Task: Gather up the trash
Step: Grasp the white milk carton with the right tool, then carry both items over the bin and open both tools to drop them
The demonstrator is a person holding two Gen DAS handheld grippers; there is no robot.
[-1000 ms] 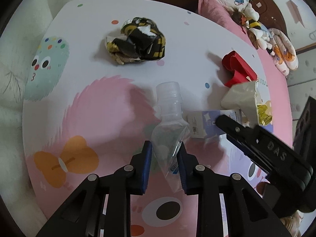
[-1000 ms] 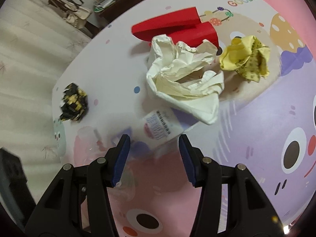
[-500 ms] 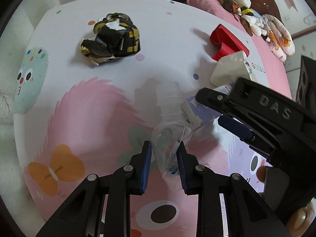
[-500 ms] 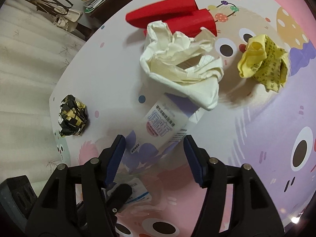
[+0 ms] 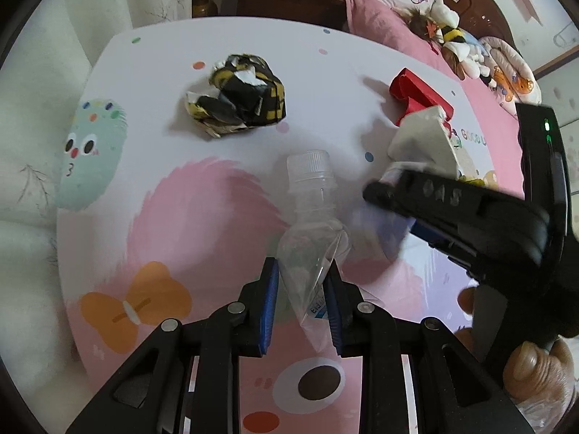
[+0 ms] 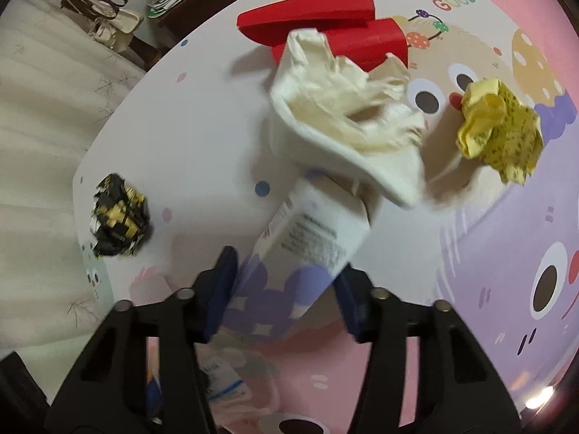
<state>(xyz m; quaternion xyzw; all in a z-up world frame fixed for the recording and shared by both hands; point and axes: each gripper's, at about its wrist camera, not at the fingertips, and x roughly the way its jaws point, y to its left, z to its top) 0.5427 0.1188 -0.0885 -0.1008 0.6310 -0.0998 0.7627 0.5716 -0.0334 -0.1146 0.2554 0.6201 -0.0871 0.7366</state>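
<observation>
The left gripper (image 5: pixel 302 293) pinches the crushed clear bottle (image 5: pixel 311 224) at centre frame; the right gripper (image 6: pixel 286 289) is closing, seemingly around the carton (image 6: pixel 311 238). Black wad (image 5: pixel 239 96), yellow wad (image 6: pixel 501 130) and tissue (image 6: pixel 347 115) remain.

Trash on the mat, two pieces in my claws

Crushed clear bottle (image 5: pixel 311 217) sits pinched at its flattened base in my left claw (image 5: pixel 300 300), cap pointing away. White-and-purple carton (image 6: pixel 307 249), top torn open, is between my closing right claw's (image 6: pixel 286 289) pads. Black-yellow wad (image 6: pixel 117 226) and yellow wad (image 6: pixel 501 133) lie loose.
</observation>
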